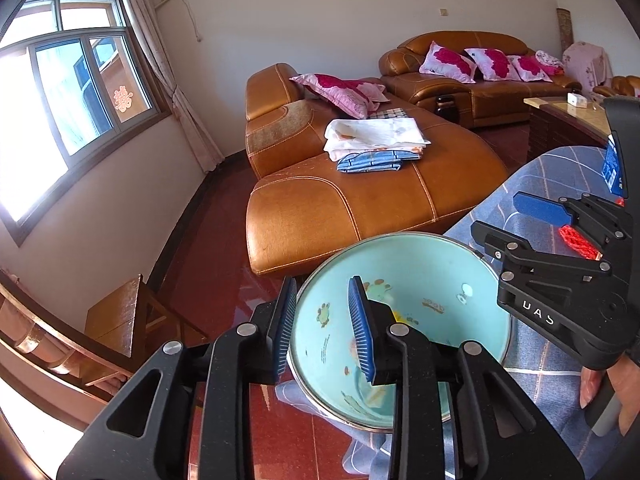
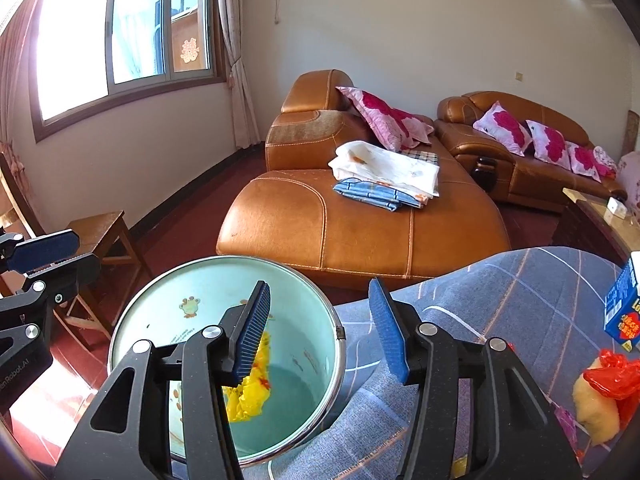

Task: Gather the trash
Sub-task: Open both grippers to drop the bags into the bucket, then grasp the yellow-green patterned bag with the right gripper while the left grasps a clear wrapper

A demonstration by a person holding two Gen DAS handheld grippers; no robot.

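Observation:
A pale blue bin (image 1: 432,280) with a metal rim and cartoon frogs stands at the left edge of a checked cloth. My left gripper (image 1: 322,308) is open and straddles the bin's near-left rim, one pad outside and one inside, not pressing on it. The left gripper (image 2: 60,258) shows at the far left of the right wrist view. My right gripper (image 2: 320,308) is open over the bin's (image 2: 180,280) right rim and holds nothing; a crumpled yellow wrapper (image 2: 252,392) lies inside the bin below its left finger. It also appears as the right gripper (image 1: 500,216) over the cloth.
On the blue-grey checked cloth (image 2: 520,300) lie a red plastic bag (image 2: 612,376), a yellow lump (image 2: 592,408) and a blue box (image 2: 624,308). A tan leather sofa (image 2: 360,232) with folded linen stands behind. A wooden stool (image 2: 100,232) is at the left.

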